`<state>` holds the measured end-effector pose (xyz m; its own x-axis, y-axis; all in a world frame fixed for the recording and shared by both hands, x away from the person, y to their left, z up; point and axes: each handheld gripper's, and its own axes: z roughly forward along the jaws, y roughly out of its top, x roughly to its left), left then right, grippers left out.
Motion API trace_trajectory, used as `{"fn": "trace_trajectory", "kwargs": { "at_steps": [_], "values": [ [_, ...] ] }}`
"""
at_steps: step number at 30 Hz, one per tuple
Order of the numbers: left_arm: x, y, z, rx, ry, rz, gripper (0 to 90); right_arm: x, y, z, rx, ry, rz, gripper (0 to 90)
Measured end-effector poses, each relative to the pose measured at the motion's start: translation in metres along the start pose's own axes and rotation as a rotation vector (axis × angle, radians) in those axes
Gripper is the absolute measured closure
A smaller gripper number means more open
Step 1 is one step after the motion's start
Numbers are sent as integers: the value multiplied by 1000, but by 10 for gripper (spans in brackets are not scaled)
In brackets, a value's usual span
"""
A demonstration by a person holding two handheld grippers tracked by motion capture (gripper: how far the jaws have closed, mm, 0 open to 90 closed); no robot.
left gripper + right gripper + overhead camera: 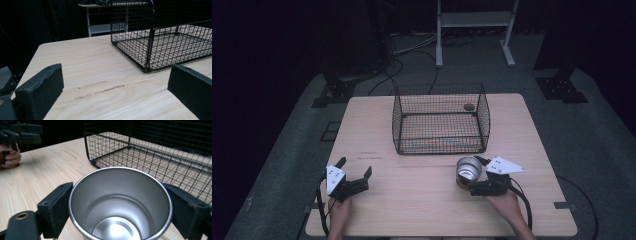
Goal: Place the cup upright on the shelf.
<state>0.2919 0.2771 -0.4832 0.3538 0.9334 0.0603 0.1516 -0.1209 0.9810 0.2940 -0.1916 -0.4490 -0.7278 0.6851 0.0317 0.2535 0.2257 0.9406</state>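
Note:
A shiny steel cup [468, 169] stands upright on the wooden table [412, 205], just in front of the black wire basket [439, 137]. My right gripper [471, 176] is shut on the cup; in the right gripper view both black jaws press the sides of the cup [117, 195], whose inside is bare. My left gripper [356, 166] rests at the table's front left, open, with nothing between its jaws. In the left gripper view the gap of the left gripper [116, 86] frames bare wood, and the basket [150, 37] stands ahead to the right.
The basket's front right corner is close to the cup. A small dark round thing [469, 107] sits at the basket's back right. Beyond the table are cables and a white frame [474, 20] on the floor. The other hand and left gripper [22, 131] appear far left.

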Motion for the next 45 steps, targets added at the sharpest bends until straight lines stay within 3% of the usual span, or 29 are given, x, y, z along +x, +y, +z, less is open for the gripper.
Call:
{"fn": "trace_trajectory", "kwargs": {
  "at_steps": [21,45],
  "values": [
    [0,0,0,-1,0,-3,0,-17,59,3,-1,24,5,127],
    [0,0,0,-4,-1,-6,0,-30,97,16,11,29,22,127]
  ]
}}
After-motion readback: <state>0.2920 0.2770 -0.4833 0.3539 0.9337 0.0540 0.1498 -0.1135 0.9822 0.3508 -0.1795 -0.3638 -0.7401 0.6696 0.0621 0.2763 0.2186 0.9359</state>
